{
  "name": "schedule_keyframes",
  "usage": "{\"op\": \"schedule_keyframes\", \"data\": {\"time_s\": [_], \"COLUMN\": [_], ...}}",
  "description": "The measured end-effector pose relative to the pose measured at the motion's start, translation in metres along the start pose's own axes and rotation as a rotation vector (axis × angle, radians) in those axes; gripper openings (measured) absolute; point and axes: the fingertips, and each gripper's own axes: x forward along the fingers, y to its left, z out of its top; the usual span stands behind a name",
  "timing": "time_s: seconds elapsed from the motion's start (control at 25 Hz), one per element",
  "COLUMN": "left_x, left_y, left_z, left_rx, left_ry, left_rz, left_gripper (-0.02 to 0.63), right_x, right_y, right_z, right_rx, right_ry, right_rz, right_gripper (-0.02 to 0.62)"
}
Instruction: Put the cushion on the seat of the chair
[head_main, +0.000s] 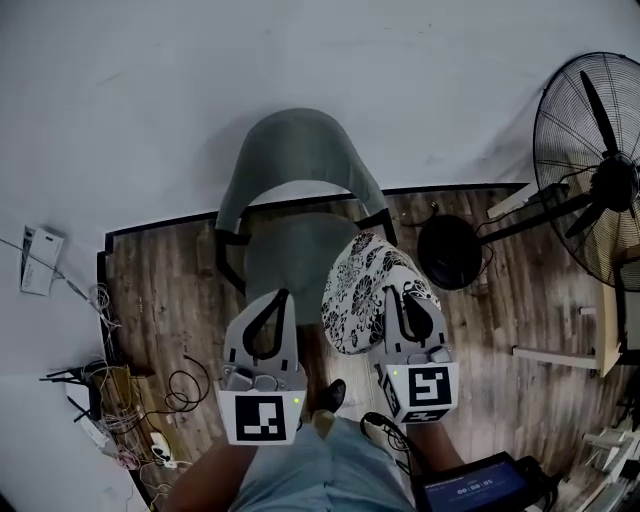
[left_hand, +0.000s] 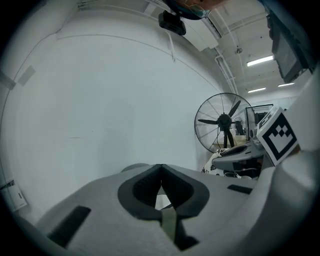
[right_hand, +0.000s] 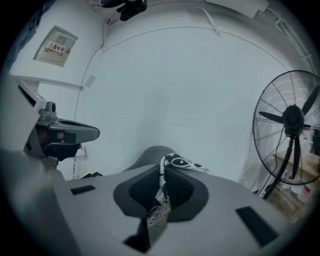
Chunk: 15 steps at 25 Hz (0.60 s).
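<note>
One floral cushion (head_main: 365, 290), one grey curved-back chair (head_main: 295, 160)
The soft round cushion hangs mid-frame over the padded seat's right edge. Right gripper (right_hand: 162, 175) fingers are clamped on its edge, left gripper (left_hand: 161, 172) fingers together, empty.

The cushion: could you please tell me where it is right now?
In the head view, the cushion hangs pinched in the right gripper, over the right side of the chair seat.
</note>
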Motion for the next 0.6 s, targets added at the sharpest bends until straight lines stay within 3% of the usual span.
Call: {"op": "schedule_keyframes", "data": {"time_s": [0.6], "left_x": [0.042], "left_y": [0.074], "left_z": [-0.046], "left_rx": [-0.046], "left_ry": [0.085], "left_rz": [0.036], "left_gripper": [0.009], "right_x": [0.112], "right_y": [0.051], "right_z": [-0.005], "right_rx": [-0.024], "right_ry": [0.059], "right_rz": [0.107], "right_gripper": [0.028]}}
